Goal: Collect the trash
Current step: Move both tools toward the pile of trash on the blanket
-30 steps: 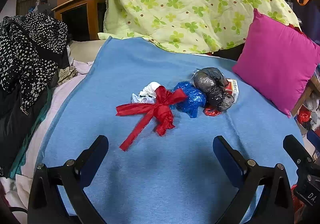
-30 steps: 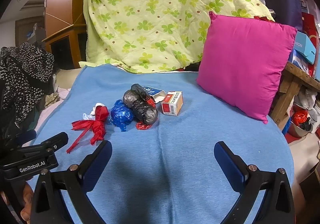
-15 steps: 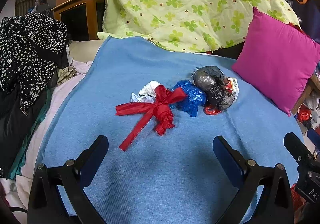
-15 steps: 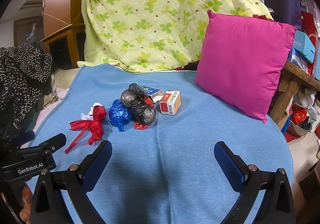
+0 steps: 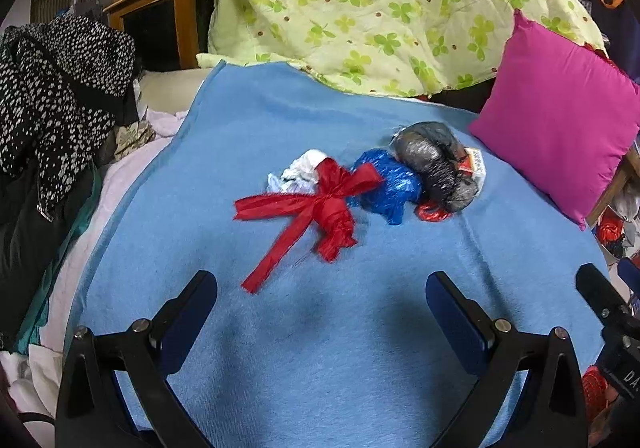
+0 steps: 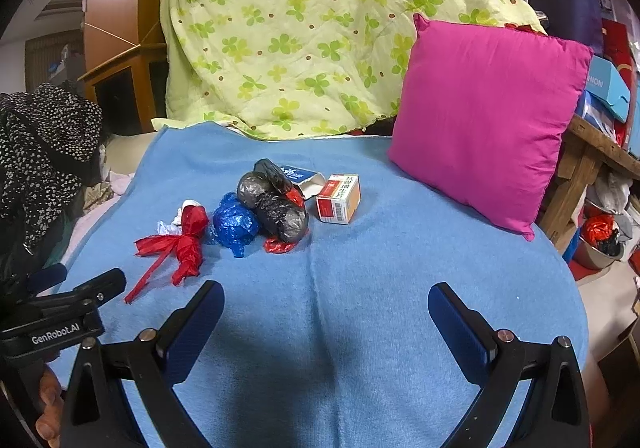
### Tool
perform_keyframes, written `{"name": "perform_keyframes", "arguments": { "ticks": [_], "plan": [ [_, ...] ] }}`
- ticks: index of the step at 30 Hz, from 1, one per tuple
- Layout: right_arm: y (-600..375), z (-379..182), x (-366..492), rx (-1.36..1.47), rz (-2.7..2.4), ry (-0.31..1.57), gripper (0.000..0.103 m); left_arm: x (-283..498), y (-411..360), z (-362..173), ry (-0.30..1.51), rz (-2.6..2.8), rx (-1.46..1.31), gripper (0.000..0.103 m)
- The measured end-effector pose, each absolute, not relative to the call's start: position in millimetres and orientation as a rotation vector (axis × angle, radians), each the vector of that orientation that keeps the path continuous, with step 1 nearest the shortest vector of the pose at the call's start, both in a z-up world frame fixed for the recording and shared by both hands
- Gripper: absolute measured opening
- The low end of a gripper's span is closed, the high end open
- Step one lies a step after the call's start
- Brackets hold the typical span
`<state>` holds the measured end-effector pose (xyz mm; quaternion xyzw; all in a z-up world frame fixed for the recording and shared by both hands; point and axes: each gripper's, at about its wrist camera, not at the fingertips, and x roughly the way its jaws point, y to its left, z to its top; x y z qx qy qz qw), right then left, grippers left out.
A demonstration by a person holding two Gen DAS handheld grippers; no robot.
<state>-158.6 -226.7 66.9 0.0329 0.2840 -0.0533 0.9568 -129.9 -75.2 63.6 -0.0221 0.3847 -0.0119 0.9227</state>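
Right, both grippers are out in front of us and neither has anything in it: the left gripper [image 5: 320, 300] has its fingers spread wide over bare blue blanket [image 5: 320, 368], and the right gripper [image 6: 326, 312] is spread just as wide, holding nothing, a little to the right of it. Nothing collected, as far as I can judge; the whole job looks to be ahead. Moving out from the left gripper, the nearest piece is the red ribbon bow [image 5: 320, 204], one tail trailing toward us and stopping just short of the left finger. Tucked behind it on the far side is a crumpled white wrapper [image 5: 300, 172], touching the bow. Just right of that, the blue plastic bag [image 5: 386, 186], balled up, pressed against the grey-black plastic bags [image 5: 436, 164]. A small red scrap [image 5: 432, 213] pokes out at their near edge. From the right-hand view you can see more: a red and white carton [image 6: 338, 198] standing just right of the heap, and a flattened blue and white box [image 6: 300, 176] behind the dark bags. Further right, the pink cushion [image 6: 488, 116] leans at the blanket's edge, and the green clover quilt [image 6: 304, 28] rises at the far end. No bin or bag to collect into shows from either view.
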Motion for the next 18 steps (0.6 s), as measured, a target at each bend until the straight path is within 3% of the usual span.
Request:
{"name": "perform_keyframes", "arguments": {
  "ticks": [9, 18],
  "plan": [
    [-236.0, 49.3, -152.2, 0.105, -0.109, 0.588, 0.103, -108.0, -56.8, 40.0, 0.883, -0.008, -0.081, 0.103],
    [-246.2, 25.2, -135.2, 0.111, -0.112, 0.605, 0.103, -32.4, -75.6, 7.9, 0.974, 0.013, -0.072, 0.103]
  ]
}}
